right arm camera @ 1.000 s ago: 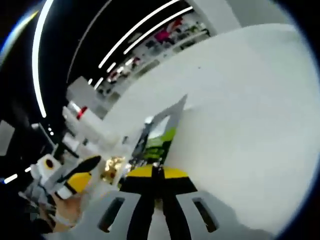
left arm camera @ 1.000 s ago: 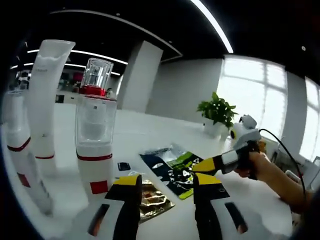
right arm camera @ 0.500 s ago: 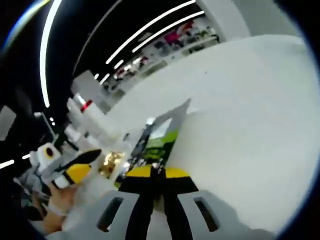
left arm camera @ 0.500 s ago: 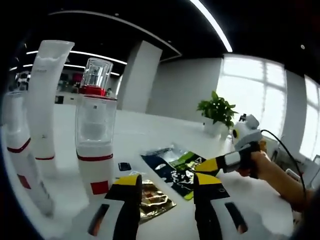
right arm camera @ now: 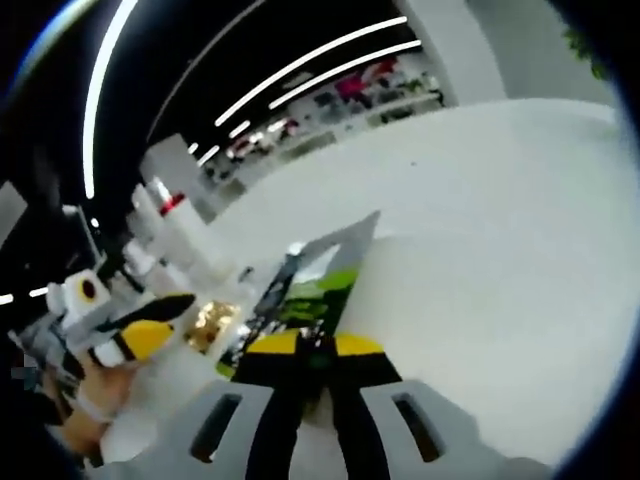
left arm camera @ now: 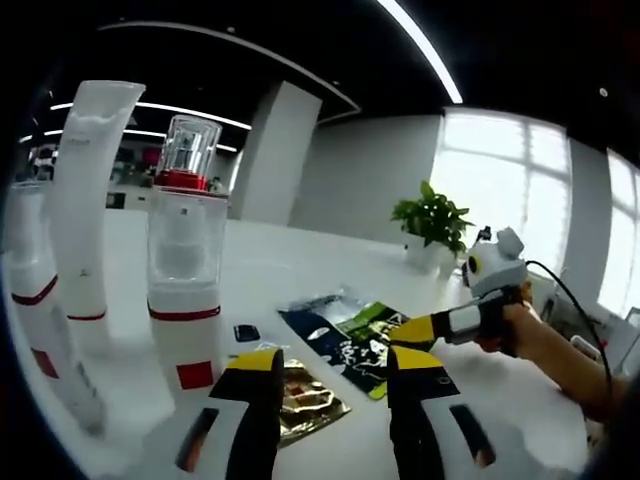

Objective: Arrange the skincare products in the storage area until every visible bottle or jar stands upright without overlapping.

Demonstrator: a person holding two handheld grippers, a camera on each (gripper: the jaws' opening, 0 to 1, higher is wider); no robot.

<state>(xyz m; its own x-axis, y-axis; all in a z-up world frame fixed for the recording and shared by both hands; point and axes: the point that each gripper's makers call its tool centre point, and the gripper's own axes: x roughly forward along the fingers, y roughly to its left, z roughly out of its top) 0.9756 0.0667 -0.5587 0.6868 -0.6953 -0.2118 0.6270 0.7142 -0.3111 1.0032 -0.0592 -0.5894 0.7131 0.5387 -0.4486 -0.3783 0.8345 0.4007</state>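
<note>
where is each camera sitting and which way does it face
Left gripper view: rides the left gripper, low over the table, facing upright bottles, sachets and a plant; its open fingers, plus the right gripper in a hand.
Right gripper view: rides the right gripper, rolled, fingers shut on the green sachet; the left gripper and hand enter at left.
Shared: green sachet, gold sachet, bottles, table.

White table (left arm camera: 300,265), bright windows (left arm camera: 500,190), ceiling light strips (left arm camera: 420,45), potted plant (left arm camera: 435,220).
</note>
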